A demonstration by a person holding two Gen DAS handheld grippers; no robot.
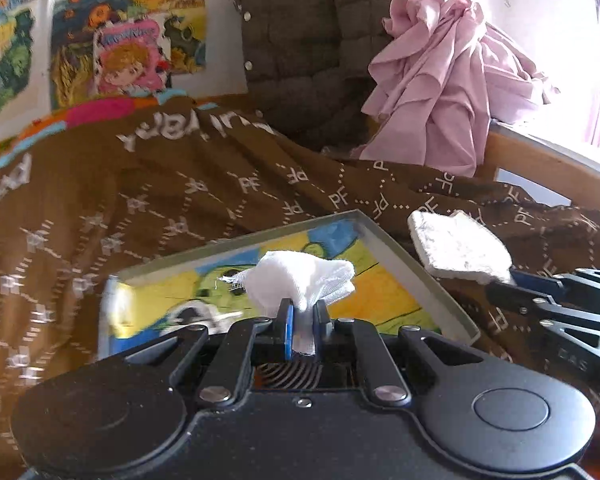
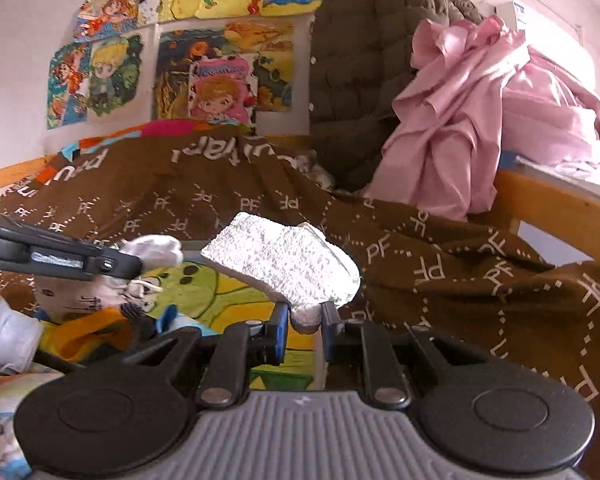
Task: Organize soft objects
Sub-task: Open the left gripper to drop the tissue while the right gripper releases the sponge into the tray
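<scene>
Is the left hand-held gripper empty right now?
No, the left hand-held gripper is shut on a bunched white cloth above the box.

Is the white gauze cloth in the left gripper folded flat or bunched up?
Bunched up. The white gauze cloth puffs out in a crumpled wad above the left gripper, whose jaws pinch its narrow end.

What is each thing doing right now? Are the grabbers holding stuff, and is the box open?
left gripper: shut on the white gauze cloth
white gauze cloth: bunched, pinched, held above the box
right gripper: shut on the white towel
white towel: folded, held up by one end
box: open, no lid on, lying on the blanket
brown blanket: spread out, wrinkled
pink cloth: crumpled in a heap
quilted jacket: propped upright, unfolded
</scene>
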